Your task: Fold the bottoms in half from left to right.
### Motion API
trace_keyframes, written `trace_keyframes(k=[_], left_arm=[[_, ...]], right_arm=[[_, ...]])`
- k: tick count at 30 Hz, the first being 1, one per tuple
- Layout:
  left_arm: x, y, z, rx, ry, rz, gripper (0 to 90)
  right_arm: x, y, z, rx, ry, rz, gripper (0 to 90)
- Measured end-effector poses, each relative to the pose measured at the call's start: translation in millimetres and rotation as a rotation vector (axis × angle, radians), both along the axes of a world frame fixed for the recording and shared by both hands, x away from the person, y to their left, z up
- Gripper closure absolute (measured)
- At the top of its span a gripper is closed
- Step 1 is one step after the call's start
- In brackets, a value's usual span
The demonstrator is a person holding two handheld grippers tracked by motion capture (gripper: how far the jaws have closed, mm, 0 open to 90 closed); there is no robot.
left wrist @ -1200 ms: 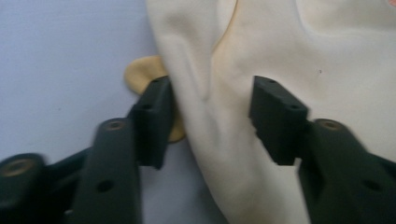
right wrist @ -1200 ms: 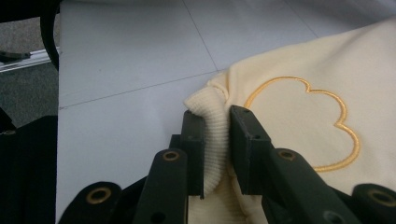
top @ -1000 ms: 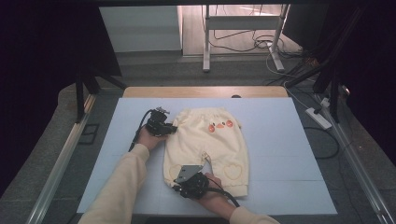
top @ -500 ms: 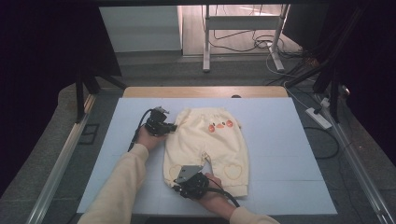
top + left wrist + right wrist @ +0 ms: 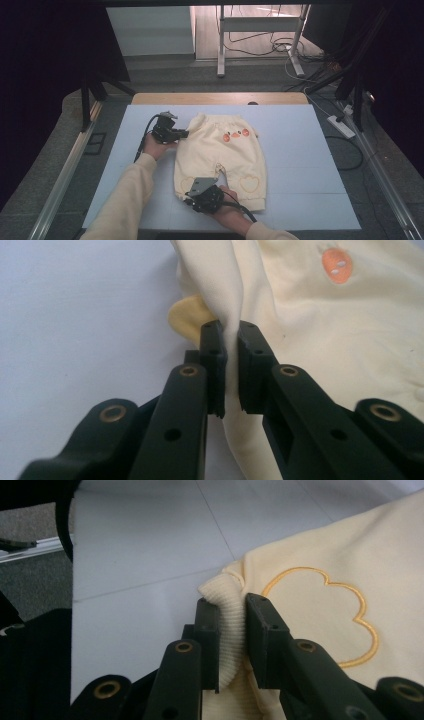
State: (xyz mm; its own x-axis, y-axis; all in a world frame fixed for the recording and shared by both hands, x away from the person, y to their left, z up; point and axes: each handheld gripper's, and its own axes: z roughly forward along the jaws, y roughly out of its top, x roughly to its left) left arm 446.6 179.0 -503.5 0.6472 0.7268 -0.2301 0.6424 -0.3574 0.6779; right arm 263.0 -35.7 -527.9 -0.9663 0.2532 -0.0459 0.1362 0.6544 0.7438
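Here, garment: one pale yellow pair of baby trousers point(image 5: 222, 152) lies flat on the blue mat point(image 5: 310, 150), between the two grippers.
Left gripper point(image 5: 181, 134): jaws have just been closing and now pinch a fold of cloth point(image 5: 231, 335) at the trousers' far edge.
Right gripper point(image 5: 217, 176): jaws clamp the ribbed cuff point(image 5: 231, 625) at the near edge.
Embroidery: two outlined hearts near the right gripper, one point(image 5: 320, 615) just beside its jaws.
Orange patches: two point(image 5: 236, 135), beyond the left gripper's pinch.
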Motion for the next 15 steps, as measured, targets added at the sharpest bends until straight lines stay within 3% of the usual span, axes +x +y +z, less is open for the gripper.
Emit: trace_keyframes(k=[15], left_arm=[[-8.3, 7.6, 14.9, -0.062, -0.018, -0.01, 82.7]], right_arm=[[-3.9, -0.1, 14.5, 0.058, -0.015, 0.028, 76.2]])
